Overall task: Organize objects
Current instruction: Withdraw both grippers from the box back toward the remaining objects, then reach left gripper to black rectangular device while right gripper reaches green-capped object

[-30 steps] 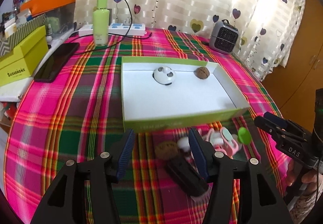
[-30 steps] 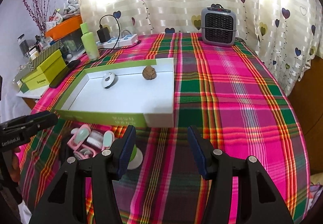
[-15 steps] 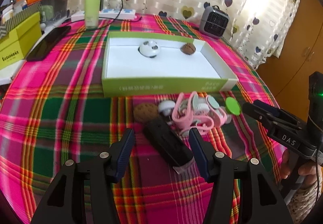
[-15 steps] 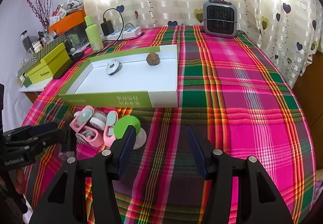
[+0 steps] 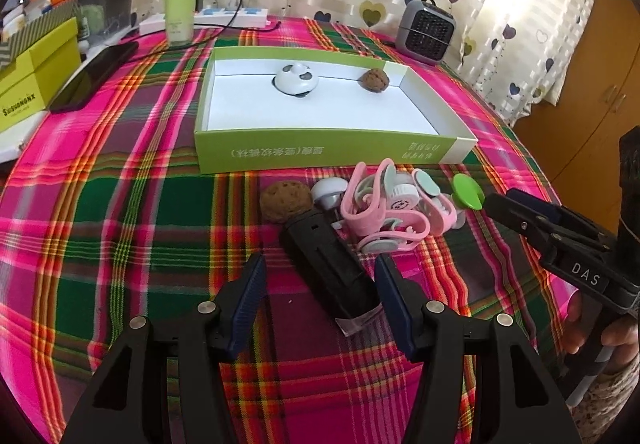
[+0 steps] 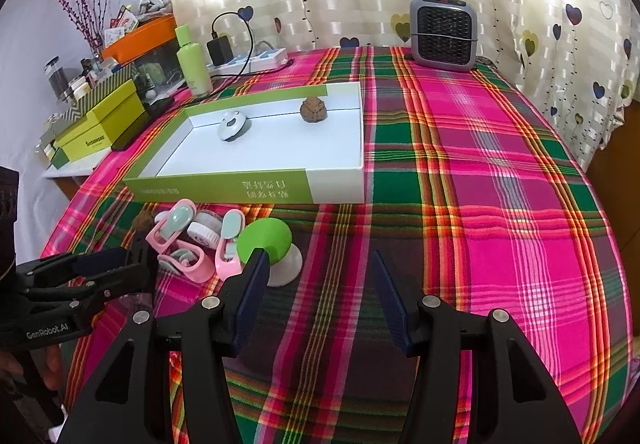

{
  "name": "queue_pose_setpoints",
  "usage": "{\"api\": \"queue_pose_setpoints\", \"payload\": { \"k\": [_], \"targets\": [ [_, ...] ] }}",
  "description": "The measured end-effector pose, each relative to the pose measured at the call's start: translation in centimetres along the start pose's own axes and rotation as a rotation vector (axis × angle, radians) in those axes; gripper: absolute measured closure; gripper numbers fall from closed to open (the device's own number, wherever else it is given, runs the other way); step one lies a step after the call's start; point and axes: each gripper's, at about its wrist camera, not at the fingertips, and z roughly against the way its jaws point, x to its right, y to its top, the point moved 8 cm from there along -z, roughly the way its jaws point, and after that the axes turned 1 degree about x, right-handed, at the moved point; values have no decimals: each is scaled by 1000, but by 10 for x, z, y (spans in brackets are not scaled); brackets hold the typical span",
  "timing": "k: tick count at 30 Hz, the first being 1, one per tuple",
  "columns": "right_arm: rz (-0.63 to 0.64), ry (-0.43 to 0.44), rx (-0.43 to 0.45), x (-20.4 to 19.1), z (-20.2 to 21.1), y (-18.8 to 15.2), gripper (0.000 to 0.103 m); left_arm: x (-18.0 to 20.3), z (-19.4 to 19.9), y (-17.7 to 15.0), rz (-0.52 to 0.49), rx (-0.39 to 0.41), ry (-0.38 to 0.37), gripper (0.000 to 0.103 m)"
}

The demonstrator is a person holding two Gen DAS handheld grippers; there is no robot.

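The left claw (image 5: 320,286) is held parted around the near end of a black oblong plastic case (image 5: 329,261), ungripped, lying on the plaid-clothed surface (image 5: 120,228) beside a brown walnut (image 5: 285,201). The right claw (image 6: 318,286) is spread, empty.

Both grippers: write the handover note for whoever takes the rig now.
Left gripper: open, straddling the black bar, not clamped.
Right gripper: open, holding nothing, beside the green-capped piece.
Done: white puck and one walnut lie in the green box.
Left: second walnut, pink clips, black bar and green-capped piece sit on the cloth before the box.
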Motion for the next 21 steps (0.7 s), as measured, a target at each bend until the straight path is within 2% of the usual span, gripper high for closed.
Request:
{"api": "queue_pose_setpoints", "payload": {
  "k": [12,15,21],
  "targets": [
    [25,27,-10,-11,-1,-2,49,-24,8,0,12,9,61,47],
    [32,35,-15,-15,-5,0,49,-31,4,0,13,-1,100,47],
    [45,44,-26,-21,-12,2,49,-34,3,1,8,10,101,47]
  ]
}}
